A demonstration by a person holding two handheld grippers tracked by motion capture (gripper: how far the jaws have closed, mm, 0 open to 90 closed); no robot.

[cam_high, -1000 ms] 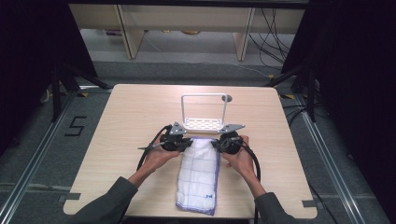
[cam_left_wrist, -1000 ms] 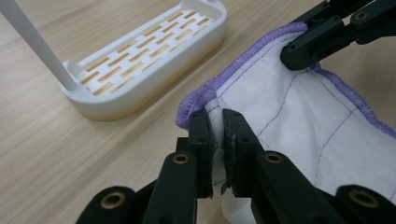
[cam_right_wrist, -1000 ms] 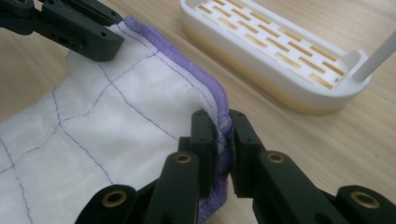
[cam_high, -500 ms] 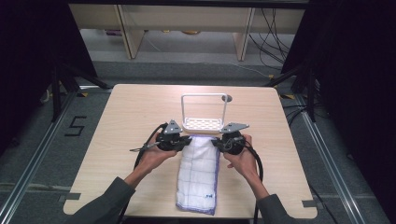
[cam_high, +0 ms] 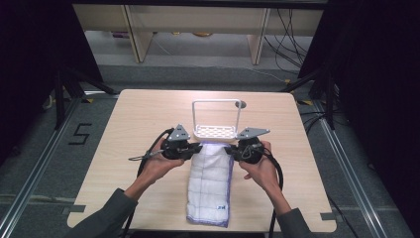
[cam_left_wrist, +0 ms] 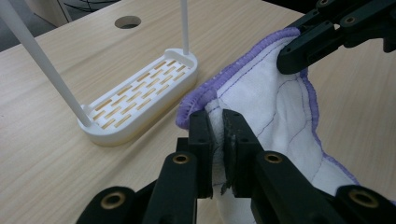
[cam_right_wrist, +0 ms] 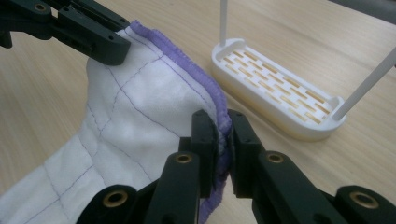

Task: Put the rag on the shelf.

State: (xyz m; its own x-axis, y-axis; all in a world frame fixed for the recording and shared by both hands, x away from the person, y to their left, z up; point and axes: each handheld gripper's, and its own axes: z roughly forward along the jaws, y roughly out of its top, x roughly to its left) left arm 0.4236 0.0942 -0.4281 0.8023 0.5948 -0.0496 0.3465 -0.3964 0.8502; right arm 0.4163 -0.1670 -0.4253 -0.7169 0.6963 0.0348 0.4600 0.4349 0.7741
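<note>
White cloth [cam_high: 210,183] with purple hem lying lengthwise on the desk [cam_high: 124,129], its far end lifting just in front of the white rack [cam_high: 216,130], left gripper [cam_left_wrist: 215,135] and right gripper [cam_right_wrist: 223,140] each pinching a far corner, jaws closing tight on fabric

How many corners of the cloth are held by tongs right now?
2: the left tongs pinch the cloth's far-left corner, the right tongs its far-right corner, both beside the rack. The near two lie free.
</note>
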